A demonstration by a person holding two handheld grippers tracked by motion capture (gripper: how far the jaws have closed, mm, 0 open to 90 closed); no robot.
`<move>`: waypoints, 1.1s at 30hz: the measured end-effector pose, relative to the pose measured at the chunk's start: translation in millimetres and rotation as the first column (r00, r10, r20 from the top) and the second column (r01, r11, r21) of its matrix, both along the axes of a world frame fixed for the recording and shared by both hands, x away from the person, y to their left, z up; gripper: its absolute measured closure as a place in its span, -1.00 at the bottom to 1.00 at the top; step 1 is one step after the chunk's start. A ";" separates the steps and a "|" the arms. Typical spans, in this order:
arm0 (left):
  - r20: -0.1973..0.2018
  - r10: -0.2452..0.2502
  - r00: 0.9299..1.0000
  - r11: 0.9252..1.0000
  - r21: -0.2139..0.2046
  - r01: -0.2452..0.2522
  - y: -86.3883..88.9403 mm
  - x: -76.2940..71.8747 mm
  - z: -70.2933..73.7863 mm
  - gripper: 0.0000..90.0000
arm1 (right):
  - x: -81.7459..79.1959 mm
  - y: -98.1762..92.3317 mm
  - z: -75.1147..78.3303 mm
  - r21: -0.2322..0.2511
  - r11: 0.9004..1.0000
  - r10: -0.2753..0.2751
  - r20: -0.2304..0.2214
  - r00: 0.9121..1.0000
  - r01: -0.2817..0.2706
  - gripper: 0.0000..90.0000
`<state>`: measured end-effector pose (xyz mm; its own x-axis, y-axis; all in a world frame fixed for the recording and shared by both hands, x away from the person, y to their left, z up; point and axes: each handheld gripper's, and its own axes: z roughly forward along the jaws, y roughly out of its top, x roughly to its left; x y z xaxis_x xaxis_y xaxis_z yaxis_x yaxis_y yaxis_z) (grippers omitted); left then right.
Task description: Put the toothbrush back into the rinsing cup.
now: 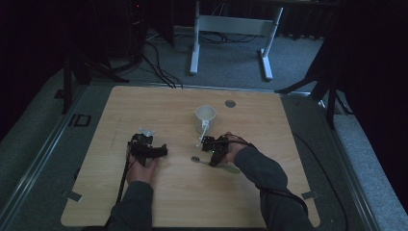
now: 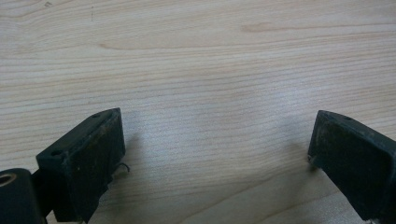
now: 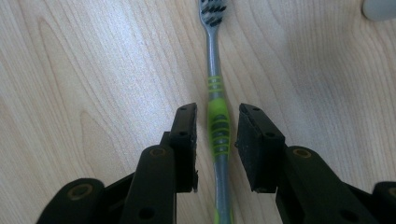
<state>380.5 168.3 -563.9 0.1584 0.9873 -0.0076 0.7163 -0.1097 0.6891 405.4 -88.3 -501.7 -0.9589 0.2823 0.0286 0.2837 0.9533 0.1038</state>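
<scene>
Right tool (image 3: 215, 140) jaws straddle toothbrush (image 3: 218, 126), apart, pads not yet touching. Toothbrush flat on worktop (image 3: 93, 70), near cup (image 1: 205, 118). Looks light, stiff, slim; green ribbed grip best hold.

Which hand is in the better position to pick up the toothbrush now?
The right. Its claw already straddles the green grip of the toothbrush, jaws close on each side but not yet pressing. The left claw stands wide open over bare table, away from the toothbrush.
</scene>
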 end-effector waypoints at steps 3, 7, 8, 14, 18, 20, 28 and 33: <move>0.000 0.000 1.000 1.000 0.000 0.000 0.0 0.0 0.0 -0.91 | -0.1 0.9 -0.6 -0.004 1.000 0.004 -0.002 1.000 -0.004 0.52; 0.000 0.000 1.000 1.000 0.000 0.000 0.0 0.0 0.0 -0.91 | -0.1 1.7 -1.6 -0.014 1.000 0.008 -0.001 1.000 -0.008 0.52; 0.000 0.000 1.000 1.000 0.000 0.000 0.0 0.0 0.0 -0.91 | 0.0 1.8 -2.2 -0.017 1.000 0.010 0.000 1.000 -0.010 0.52; 0.000 0.000 1.000 1.000 0.000 0.000 0.0 0.0 0.0 -0.91 | 1.1 2.6 -4.8 -0.029 1.000 0.010 0.000 1.000 -0.010 0.53; 0.000 0.000 1.000 1.000 0.000 0.000 0.0 0.0 0.0 -0.91 | 1.9 2.5 -6.9 -0.033 0.999 0.011 -0.001 1.000 -0.011 0.53; 0.000 0.000 1.000 1.000 0.000 0.000 0.0 0.0 0.0 -0.91 | 2.4 2.2 -7.9 -0.034 0.999 0.009 -0.002 1.000 -0.009 0.53; 0.001 0.000 1.000 1.000 0.000 0.000 0.0 0.0 0.0 -0.91 | 3.2 2.5 -10.4 -0.042 0.999 0.013 -0.006 1.000 -0.013 0.54; 0.000 0.000 1.000 1.000 0.000 0.000 0.0 0.0 0.0 -0.91 | 3.4 3.9 -12.4 -0.051 0.999 0.016 -0.010 1.000 -0.017 0.54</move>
